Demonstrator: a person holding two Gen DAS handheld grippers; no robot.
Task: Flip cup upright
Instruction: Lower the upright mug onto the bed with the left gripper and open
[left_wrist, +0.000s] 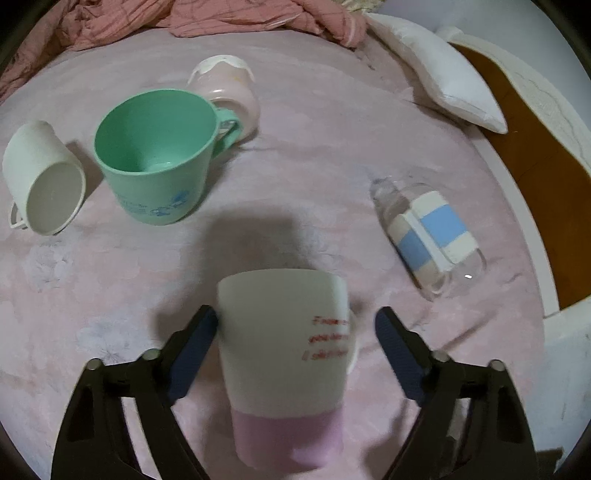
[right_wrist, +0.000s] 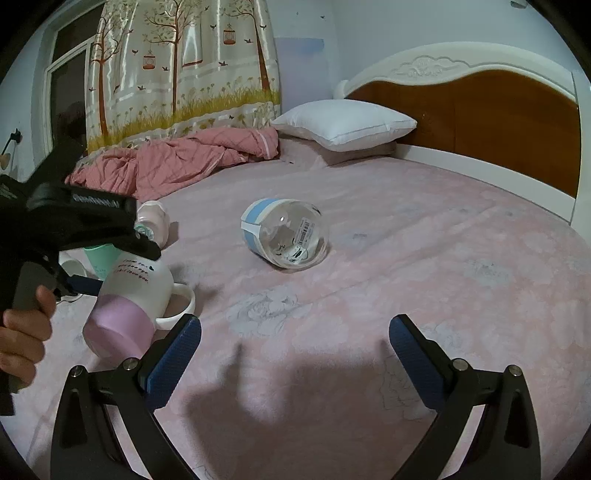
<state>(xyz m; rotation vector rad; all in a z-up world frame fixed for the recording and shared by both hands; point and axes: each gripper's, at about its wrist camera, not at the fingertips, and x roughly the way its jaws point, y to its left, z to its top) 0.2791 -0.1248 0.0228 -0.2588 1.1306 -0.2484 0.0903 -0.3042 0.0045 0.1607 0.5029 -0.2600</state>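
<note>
A white mug with a pink base and red lettering (left_wrist: 284, 354) sits between the fingers of my left gripper (left_wrist: 295, 325). The jaws stand wide; the left pad (left_wrist: 195, 347) touches the mug and the right pad stands clear of it. In the right wrist view the same mug (right_wrist: 129, 306) is tilted with its pink base toward the camera, raised off the bed, handle to the right, and the left gripper reaches over it. My right gripper (right_wrist: 295, 339) is open and empty above the pink bedsheet.
A green cup (left_wrist: 155, 155) stands upright. A white cup (left_wrist: 44, 177), a pale pink cup (left_wrist: 229, 96) and a clear glass cup with a blue-and-white sleeve (left_wrist: 428, 236) lie on their sides. A white pillow (right_wrist: 347, 123), pink quilt (right_wrist: 173, 162) and headboard (right_wrist: 480, 92) are behind.
</note>
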